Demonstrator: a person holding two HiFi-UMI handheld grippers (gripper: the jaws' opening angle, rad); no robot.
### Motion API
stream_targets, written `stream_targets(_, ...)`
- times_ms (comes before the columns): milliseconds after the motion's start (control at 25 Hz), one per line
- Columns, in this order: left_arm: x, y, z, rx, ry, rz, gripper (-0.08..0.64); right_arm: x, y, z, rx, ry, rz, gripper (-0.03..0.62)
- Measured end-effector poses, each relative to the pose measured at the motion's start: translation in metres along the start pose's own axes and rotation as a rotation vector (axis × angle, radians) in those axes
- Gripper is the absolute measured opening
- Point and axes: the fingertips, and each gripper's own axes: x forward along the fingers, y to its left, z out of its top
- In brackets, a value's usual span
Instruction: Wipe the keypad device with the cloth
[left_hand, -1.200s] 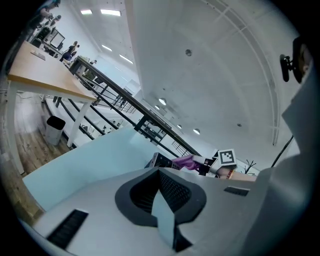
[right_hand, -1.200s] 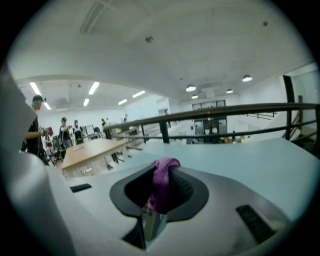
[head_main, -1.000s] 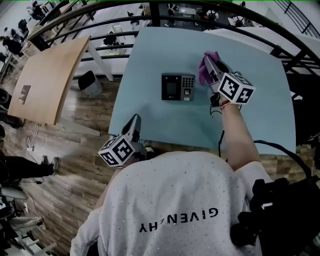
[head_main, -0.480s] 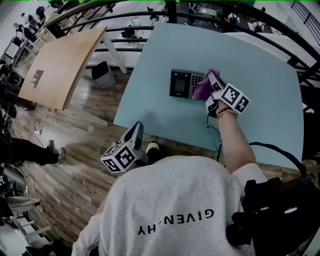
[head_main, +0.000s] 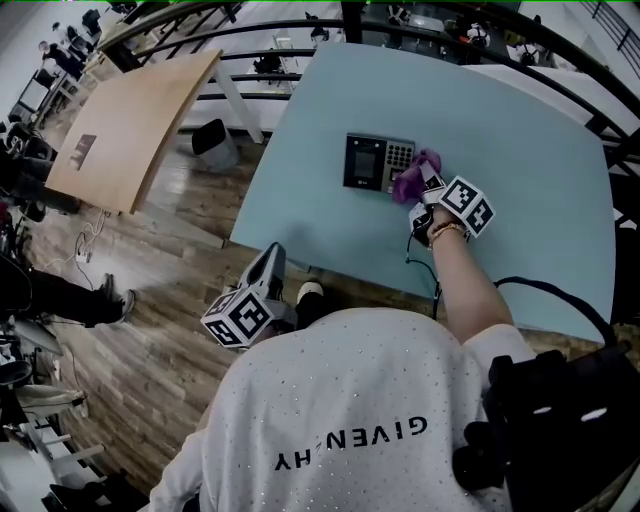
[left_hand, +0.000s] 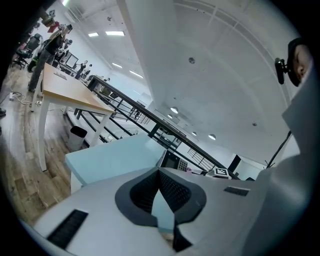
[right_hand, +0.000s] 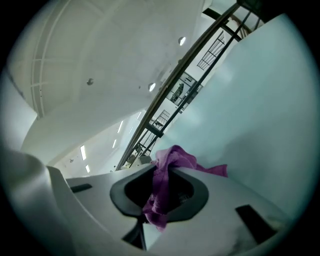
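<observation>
The black keypad device (head_main: 377, 162) lies flat on the pale blue table (head_main: 520, 130), with its screen on the left and its keys on the right. A purple cloth (head_main: 411, 178) rests against the device's right end, over the edge of the keys. My right gripper (head_main: 428, 188) is shut on that cloth (right_hand: 167, 172), which bunches out between the jaws of the gripper (right_hand: 162, 167). My left gripper (head_main: 268, 262) hangs below the table's near left corner, off the table, jaws together and holding nothing (left_hand: 159, 171). From there the device (left_hand: 175, 160) shows far off.
A wooden table (head_main: 130, 115) stands to the left across a strip of plank floor, with a dark bin (head_main: 213, 141) between the two tables. Black railings (head_main: 300, 60) run behind the blue table. My shoe (head_main: 308, 293) shows at the table's near edge.
The right gripper has carried the cloth from the device's upper right down and left onto its right end. The left gripper has stayed low by the table's corner.
</observation>
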Motion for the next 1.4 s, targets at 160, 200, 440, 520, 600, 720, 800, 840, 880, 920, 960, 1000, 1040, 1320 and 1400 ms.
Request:
stream_targets(160,0.001,-0.004,-0.004,-0.001,0.004,-0.002,0.000,-0.007,-0.013,-0.024,0.018,0.074,-0.059,0.055)
stream_targets(200,0.001,-0.005,-0.005,0.001,0.007,-0.005,0.000,-0.011,-0.017,-0.030,0.026,0.097,-0.086,0.055)
stream_targets(440,0.000,-0.016,0.000,0.007,0.000,-0.027,0.000,-0.036,-0.017,-0.035,0.020,0.104,-0.107,0.054)
stream_targets(520,0.000,-0.019,0.004,0.005,-0.007,-0.027,0.000,-0.043,0.000,-0.027,-0.004,0.100,-0.028,0.052)
stream_targets(600,0.000,-0.022,0.010,0.000,-0.017,-0.030,0.000,-0.052,0.026,-0.015,-0.078,0.095,0.070,0.051)
stream_targets(720,0.001,-0.035,0.022,0.009,-0.045,-0.059,0.000,-0.073,0.073,-0.003,-0.279,0.112,0.198,0.051)
stream_targets(800,0.001,-0.050,0.030,0.034,-0.068,-0.091,0.000,-0.091,0.098,-0.001,-0.442,0.131,0.244,0.049)
stream_targets(840,0.002,-0.059,0.034,0.044,-0.076,-0.111,0.000,-0.099,0.106,0.000,-0.515,0.136,0.258,0.049)
stream_targets(880,0.003,-0.069,0.036,0.052,-0.082,-0.133,0.000,-0.107,0.111,0.001,-0.579,0.136,0.265,0.048)
stream_targets(920,0.005,-0.078,0.036,0.060,-0.084,-0.157,0.000,-0.115,0.113,0.003,-0.630,0.131,0.266,0.048)
stream_targets(960,0.006,-0.088,0.034,0.070,-0.082,-0.180,0.000,-0.123,0.113,0.005,-0.667,0.125,0.262,0.048)
stream_targets(1000,0.007,-0.095,0.032,0.080,-0.077,-0.200,0.000,-0.129,0.112,0.007,-0.691,0.119,0.257,0.048)
stream_targets(1040,0.008,-0.100,0.029,0.088,-0.070,-0.214,0.000,-0.135,0.111,0.009,-0.707,0.114,0.250,0.048)
stream_targets(1320,0.008,-0.100,0.024,0.079,-0.052,-0.213,0.000,-0.161,0.103,0.003,-0.759,0.126,0.213,0.046)
stream_targets(1400,0.009,-0.099,0.021,0.073,-0.048,-0.211,0.000,-0.164,0.098,0.000,-0.794,0.140,0.198,0.046)
